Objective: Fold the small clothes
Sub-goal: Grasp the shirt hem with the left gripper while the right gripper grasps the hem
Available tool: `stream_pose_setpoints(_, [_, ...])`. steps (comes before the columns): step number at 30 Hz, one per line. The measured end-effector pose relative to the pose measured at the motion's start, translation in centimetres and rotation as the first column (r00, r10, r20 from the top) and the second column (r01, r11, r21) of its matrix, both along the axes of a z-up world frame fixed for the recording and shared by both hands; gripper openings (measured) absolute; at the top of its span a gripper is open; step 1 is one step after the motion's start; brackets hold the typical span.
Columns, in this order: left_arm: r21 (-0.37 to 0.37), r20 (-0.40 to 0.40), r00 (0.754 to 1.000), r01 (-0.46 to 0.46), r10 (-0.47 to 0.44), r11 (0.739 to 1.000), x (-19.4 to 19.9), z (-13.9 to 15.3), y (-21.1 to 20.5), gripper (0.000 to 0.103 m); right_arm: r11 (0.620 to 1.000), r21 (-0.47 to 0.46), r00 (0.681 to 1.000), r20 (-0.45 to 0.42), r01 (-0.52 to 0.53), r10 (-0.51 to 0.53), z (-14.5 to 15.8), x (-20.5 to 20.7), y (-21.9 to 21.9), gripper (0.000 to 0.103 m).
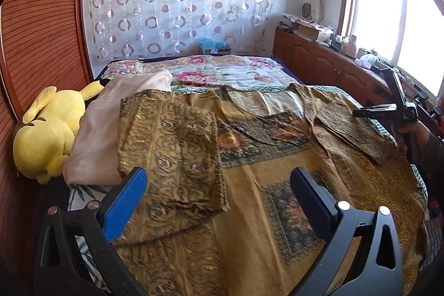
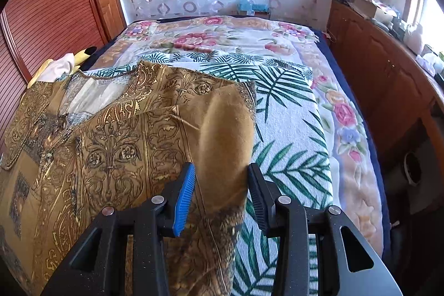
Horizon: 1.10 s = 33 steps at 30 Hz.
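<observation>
A gold-brown patterned shirt (image 1: 249,157) lies spread on the bed, its left sleeve (image 1: 172,157) folded inward over the body. My left gripper (image 1: 219,185) is open above the shirt's lower left part and holds nothing. My right gripper (image 2: 220,185) is open, with the shirt's right sleeve (image 2: 224,135) lying between its fingers, its plain underside turned up. The rest of the shirt (image 2: 97,143) spreads to the left in the right wrist view. The right gripper also shows in the left wrist view (image 1: 388,113) at the shirt's right edge.
A yellow plush toy (image 1: 50,129) and a pale pink cloth (image 1: 111,124) lie at the bed's left. A palm-leaf towel (image 2: 285,129) lies under the shirt on a floral blanket (image 2: 222,38). Wooden cabinets (image 2: 388,79) line the right side.
</observation>
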<state>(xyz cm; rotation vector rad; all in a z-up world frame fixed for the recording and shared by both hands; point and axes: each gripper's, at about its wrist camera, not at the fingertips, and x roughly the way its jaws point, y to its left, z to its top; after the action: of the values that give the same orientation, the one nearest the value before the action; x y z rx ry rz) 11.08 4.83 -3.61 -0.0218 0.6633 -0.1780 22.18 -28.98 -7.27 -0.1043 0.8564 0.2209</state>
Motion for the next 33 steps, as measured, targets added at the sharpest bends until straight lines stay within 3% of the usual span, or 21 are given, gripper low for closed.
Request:
stream_pose_setpoints(7, [0.002, -0.018, 1.000, -0.024, 0.024, 1.000, 3.9, -0.2, 2.7, 0.103, 1.000, -0.010, 1.000, 0.014, -0.026, 0.026, -1.0, 1.3, -0.2, 0.041])
stream_pose_setpoints(11, [-0.002, -0.052, 0.998, -0.033, 0.032, 0.999, 6.5, -0.6, 4.2, 0.096, 0.999, -0.016, 0.998, 0.040, -0.048, 0.049, -1.3, 0.7, -0.6, 0.046])
stream_pose_setpoints(15, [-0.025, -0.088, 0.995, -0.048, 0.045, 0.999, 9.1, -1.1, 6.0, 0.077, 0.998, -0.013, 0.997, 0.047, -0.058, 0.058, -1.6, 0.3, -0.8, 0.050])
stream_pose_setpoints(19, [-0.006, -0.129, 0.989, -0.076, 0.075, 0.997, 12.1, -1.7, 7.7, 0.069, 0.997, -0.013, 0.996, 0.042, -0.074, 0.074, -1.7, 0.3, -0.7, 0.057])
stream_pose_setpoints(24, [-0.038, -0.184, 0.978, -0.108, 0.099, 0.993, 15.1, -2.7, 9.7, 0.057, 0.997, -0.014, 0.996, 0.040, -0.080, 0.080, -1.6, 0.3, -0.6, 0.060])
stream_pose_setpoints(33, [-0.088, -0.233, 0.968, -0.119, 0.095, 0.989, 17.7, -4.0, 11.1, 0.052, 0.997, -0.015, 0.996, 0.042, -0.080, 0.081, -1.6, 0.2, -0.5, 0.060])
